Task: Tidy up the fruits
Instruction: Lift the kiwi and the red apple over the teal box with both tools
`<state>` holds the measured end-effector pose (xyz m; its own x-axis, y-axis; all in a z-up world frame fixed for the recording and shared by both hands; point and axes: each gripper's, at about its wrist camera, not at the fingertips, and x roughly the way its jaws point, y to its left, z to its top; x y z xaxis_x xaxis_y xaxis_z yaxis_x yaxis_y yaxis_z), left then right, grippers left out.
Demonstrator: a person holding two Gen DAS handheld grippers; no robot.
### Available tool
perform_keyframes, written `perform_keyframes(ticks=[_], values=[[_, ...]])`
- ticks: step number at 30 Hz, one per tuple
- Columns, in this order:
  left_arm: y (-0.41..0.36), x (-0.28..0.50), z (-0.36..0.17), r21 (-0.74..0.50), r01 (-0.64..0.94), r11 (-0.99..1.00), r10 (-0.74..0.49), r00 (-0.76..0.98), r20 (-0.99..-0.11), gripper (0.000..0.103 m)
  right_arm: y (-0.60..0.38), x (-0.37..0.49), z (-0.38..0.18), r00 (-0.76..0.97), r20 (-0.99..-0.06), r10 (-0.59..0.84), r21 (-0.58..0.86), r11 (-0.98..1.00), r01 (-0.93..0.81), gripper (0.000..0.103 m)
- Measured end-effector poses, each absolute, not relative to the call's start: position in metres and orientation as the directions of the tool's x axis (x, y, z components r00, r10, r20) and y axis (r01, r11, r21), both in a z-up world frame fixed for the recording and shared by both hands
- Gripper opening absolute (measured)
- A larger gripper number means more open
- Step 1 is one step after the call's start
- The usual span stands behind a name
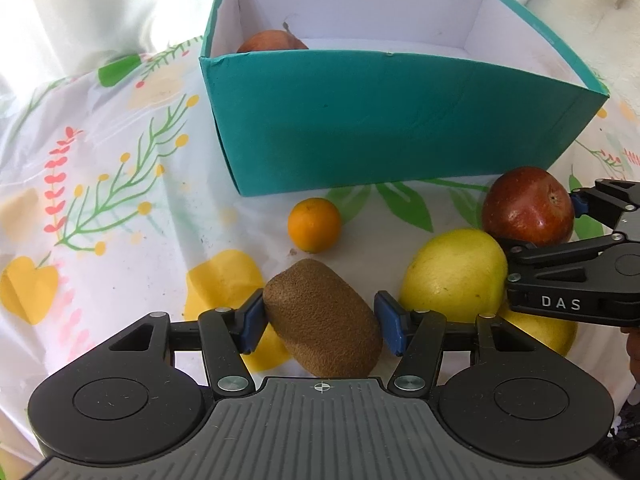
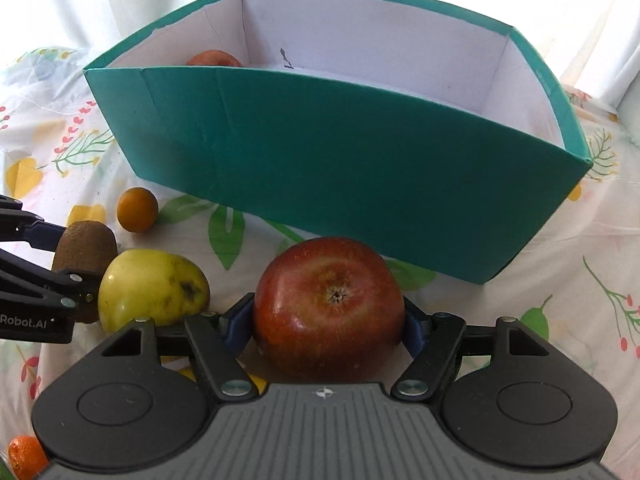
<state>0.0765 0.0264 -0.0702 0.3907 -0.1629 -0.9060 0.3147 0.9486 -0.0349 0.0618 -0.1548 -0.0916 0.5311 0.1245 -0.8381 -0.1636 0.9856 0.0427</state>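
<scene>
In the left wrist view my left gripper (image 1: 320, 320) is shut on a brown kiwi (image 1: 324, 304), with a blue pad against each side. The right wrist view shows my right gripper (image 2: 326, 320) shut on a red apple (image 2: 328, 300), whose sides hide most of the pads. Both fruits sit low over the floral tablecloth, in front of the teal box (image 2: 340, 152). Seen from the left, the right gripper (image 1: 544, 228) clasps the red apple (image 1: 528, 208). From the right, the left gripper (image 2: 68, 260) holds the kiwi (image 2: 86, 244).
A reddish fruit (image 1: 272, 42) lies in the far left corner of the white-lined teal box (image 1: 360, 128). A small orange (image 1: 314, 224) and a yellow-green apple (image 1: 452, 276) lie between the grippers. Another orange (image 2: 24, 456) sits at the near left. A white curtain hangs behind.
</scene>
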Motion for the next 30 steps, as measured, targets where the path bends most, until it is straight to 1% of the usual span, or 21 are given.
perform_keyframes(ticks=[6,11,19,23,30], values=[[0.026,0.077,-0.071,-0.036,0.311,0.950,-0.162,0.390,-0.907,0.063,-0.158,0.059,-0.093,0.543,-0.829,0.135,0.063,0.987,-0.150,0.072],[0.024,0.074,-0.068,-0.012,0.308,0.951,-0.142,0.404,-0.904,0.062,-0.166,0.051,-0.089,0.560,-0.815,0.147,0.101,0.988,-0.113,0.072],[0.019,0.062,-0.049,0.002,0.301,0.954,-0.137,0.441,-0.887,0.062,-0.179,0.027,-0.068,0.616,-0.780,0.107,0.070,0.994,-0.084,0.072],[0.015,0.057,-0.034,0.017,0.298,0.954,-0.129,0.464,-0.877,0.062,-0.189,0.015,-0.053,0.659,-0.747,0.086,0.061,0.996,-0.061,0.071],[0.004,0.054,0.004,0.070,0.293,0.953,-0.106,0.543,-0.833,0.062,-0.211,0.004,-0.010,0.758,-0.651,0.040,0.058,0.998,-0.003,0.071]])
